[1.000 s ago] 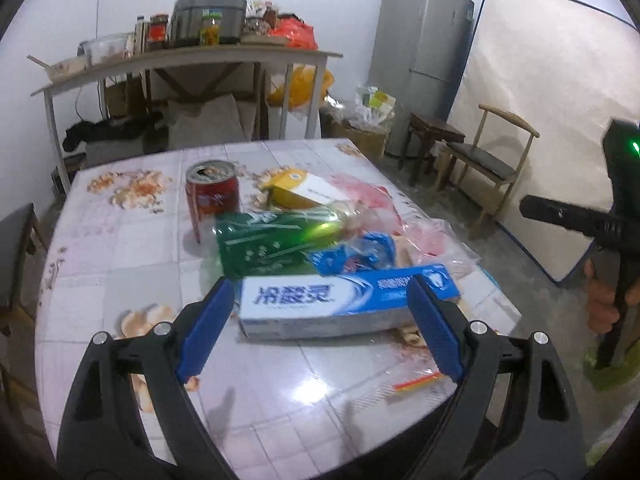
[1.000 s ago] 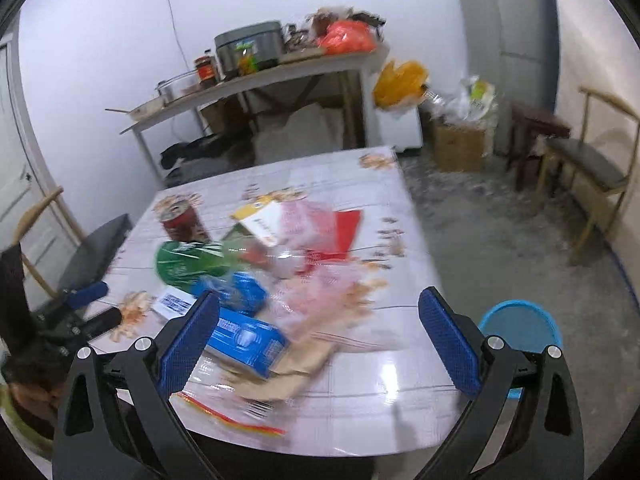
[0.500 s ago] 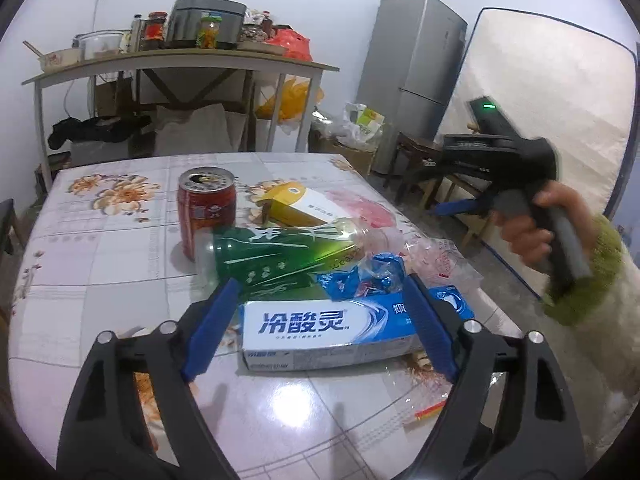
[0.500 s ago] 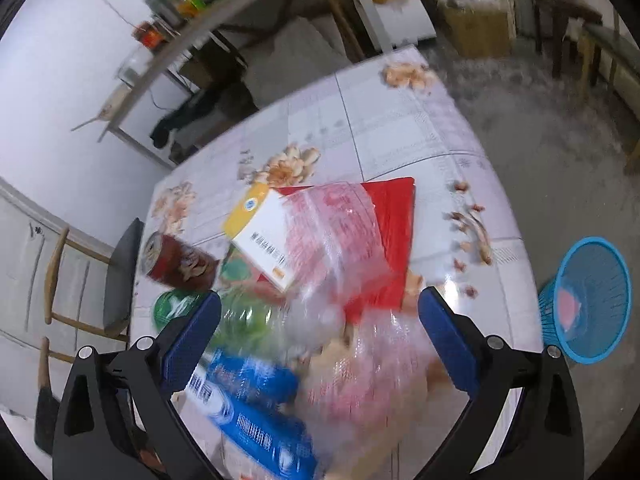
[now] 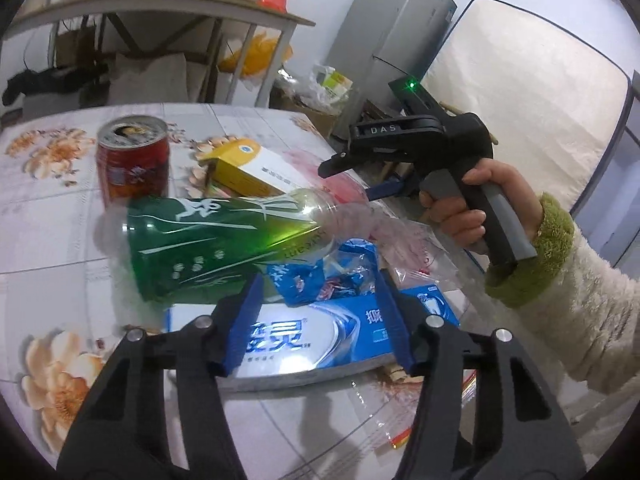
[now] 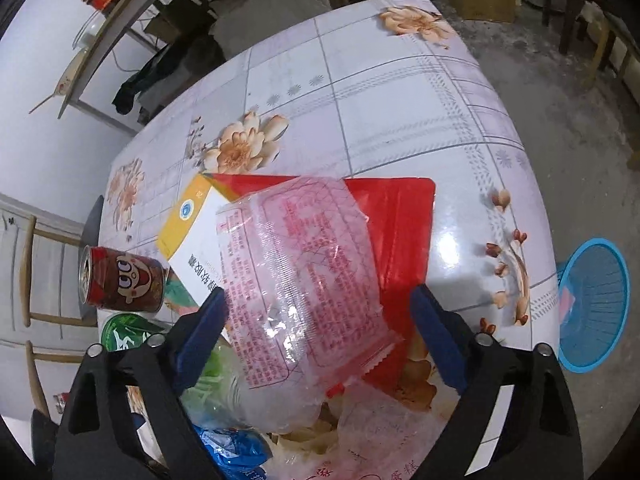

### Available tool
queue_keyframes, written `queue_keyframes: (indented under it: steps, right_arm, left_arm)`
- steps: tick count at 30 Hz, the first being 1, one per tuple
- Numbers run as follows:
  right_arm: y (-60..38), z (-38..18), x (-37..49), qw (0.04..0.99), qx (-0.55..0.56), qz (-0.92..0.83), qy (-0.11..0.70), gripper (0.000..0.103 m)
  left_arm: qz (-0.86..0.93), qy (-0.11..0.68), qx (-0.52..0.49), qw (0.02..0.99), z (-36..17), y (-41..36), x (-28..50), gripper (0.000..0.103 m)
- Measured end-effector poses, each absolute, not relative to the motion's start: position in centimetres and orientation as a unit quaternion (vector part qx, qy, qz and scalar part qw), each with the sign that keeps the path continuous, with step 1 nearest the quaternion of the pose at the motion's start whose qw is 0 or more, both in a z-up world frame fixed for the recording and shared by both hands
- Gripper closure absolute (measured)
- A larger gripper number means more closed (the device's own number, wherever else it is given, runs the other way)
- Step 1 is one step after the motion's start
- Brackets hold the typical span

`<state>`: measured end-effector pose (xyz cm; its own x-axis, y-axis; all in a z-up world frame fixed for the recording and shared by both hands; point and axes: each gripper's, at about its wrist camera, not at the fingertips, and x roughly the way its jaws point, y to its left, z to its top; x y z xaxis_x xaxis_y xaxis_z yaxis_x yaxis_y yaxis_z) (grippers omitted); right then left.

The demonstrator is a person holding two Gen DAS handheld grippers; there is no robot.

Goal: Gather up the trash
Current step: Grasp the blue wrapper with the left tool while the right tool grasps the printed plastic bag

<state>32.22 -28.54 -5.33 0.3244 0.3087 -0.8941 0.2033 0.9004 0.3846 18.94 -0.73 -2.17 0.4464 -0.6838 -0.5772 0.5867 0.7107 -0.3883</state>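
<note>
My left gripper (image 5: 318,300) hovers over a blue-and-white toothpaste box (image 5: 340,334) and a crumpled blue wrapper (image 5: 320,276). Its jaws are closing and the pads press on nothing. Behind lie a green bottle (image 5: 216,240), a red can (image 5: 134,164) and a yellow-white carton (image 5: 248,168). A hand holds my right gripper (image 5: 352,182) above the pile. In the right wrist view this gripper (image 6: 320,304) points down with its jaws closing. A pink see-through wrapper (image 6: 300,260) lies between them, ungripped, over a red flat packet (image 6: 404,232) and the carton (image 6: 192,240).
The flowered table (image 6: 380,92) is bare at its far half. A blue basket (image 6: 592,304) stands on the floor to its right. A side table (image 5: 160,0) with pots and jars, a fridge (image 5: 392,32), a leaning mattress (image 5: 532,92) and chairs surround it.
My left gripper came closer to the toothpaste box and its jaws narrowed. The right gripper swung in over the table, tipped downward above the pink wrapper, and its jaws narrowed a little.
</note>
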Motion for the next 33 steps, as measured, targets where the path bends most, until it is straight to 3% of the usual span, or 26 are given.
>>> queue_keyframes:
  steps: [6, 12, 24, 28, 33]
  right_arm:
    - [-28.9, -5.7, 32.0, 0.778, 0.238, 0.042, 0.580, 0.048]
    - [-30.1, -4.5, 30.8, 0.797, 0.254, 0.034, 0.547, 0.063]
    - [-33.5, -0.3, 26.3, 0.830, 0.305, 0.055, 0.463, 0.066]
    - [-33.6, -0.2, 24.8, 0.829, 0.314, 0.065, 0.458, 0.066]
    - [-34.0, -0.1, 23.0, 0.830, 0.325, 0.071, 0.448, 0.066]
  left_arm:
    - [-0.375, 0.389, -0.076, 0.838, -3.0, -1.3, 20.2, 0.054]
    - [-0.371, 0.396, -0.069, 0.837, -3.3, -1.8, 20.5, 0.054]
    - [-0.339, 0.416, -0.037, 0.843, -3.5, -3.0, 21.0, 0.055]
    - [-0.331, 0.424, -0.017, 0.843, -3.6, -3.9, 21.2, 0.067]
    - [-0.328, 0.421, -0.005, 0.846, -3.4, -4.7, 20.9, 0.092]
